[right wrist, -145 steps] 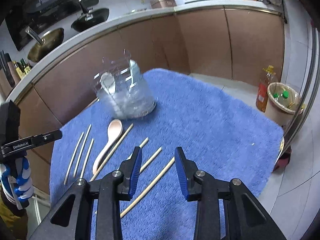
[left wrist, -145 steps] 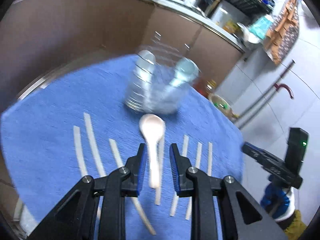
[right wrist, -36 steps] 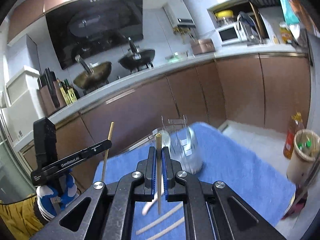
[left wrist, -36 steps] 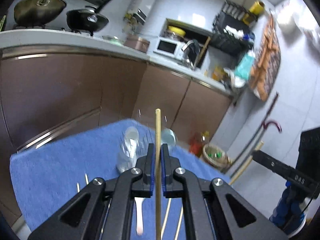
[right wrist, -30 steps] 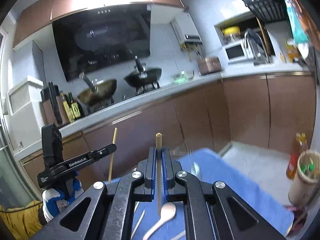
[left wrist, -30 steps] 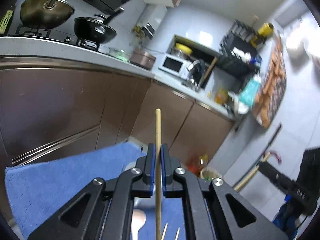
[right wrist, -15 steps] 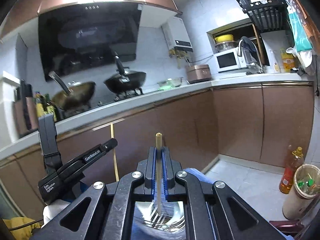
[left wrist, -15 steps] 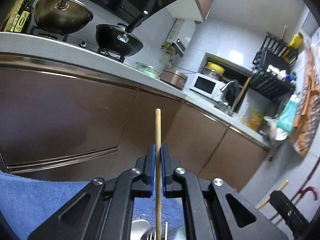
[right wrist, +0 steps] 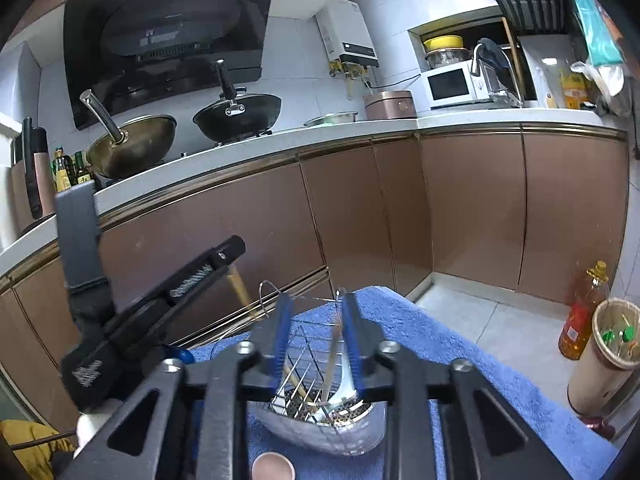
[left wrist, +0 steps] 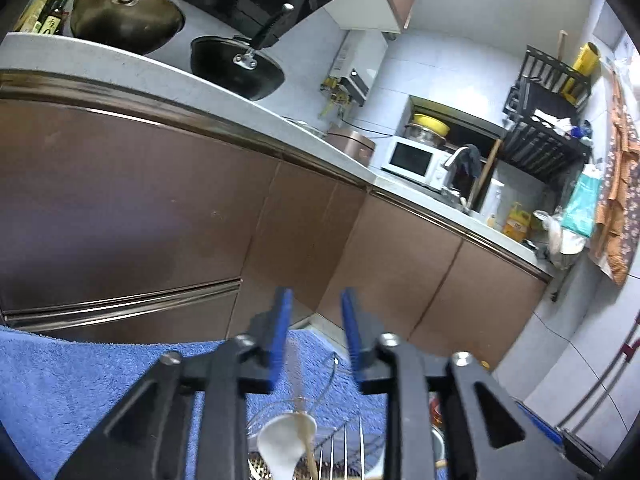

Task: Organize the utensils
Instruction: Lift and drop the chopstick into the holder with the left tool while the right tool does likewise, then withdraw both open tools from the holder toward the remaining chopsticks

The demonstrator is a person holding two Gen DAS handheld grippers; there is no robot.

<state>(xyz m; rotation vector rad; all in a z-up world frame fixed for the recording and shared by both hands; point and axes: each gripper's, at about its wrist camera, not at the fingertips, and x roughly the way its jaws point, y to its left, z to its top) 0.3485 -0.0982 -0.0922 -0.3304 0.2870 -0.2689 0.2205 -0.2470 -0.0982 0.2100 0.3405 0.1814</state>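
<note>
- My left gripper [left wrist: 314,334] and right gripper [right wrist: 313,338]: jaws apart, nothing between them.
- Just below both: wire utensil holder [right wrist: 316,412], chopsticks [right wrist: 329,364] and spoon [left wrist: 280,446] inside.
- Step: release done, I judge; next, fetch remaining utensils.
- Beyond: kitchen cabinets [right wrist: 248,232].

place: home kitchen | evidence: woks [right wrist: 236,118] on stove, range hood [right wrist: 168,36], microwave [right wrist: 452,82], brown cabinets [right wrist: 472,208]

Two woks [right wrist: 132,140] are sitting on the stove under a black range hood [right wrist: 168,40], a white microwave [right wrist: 454,83] is standing on the counter [right wrist: 320,140], and an oil bottle [right wrist: 582,312] is standing beside a bin [right wrist: 604,356] on the floor.
</note>
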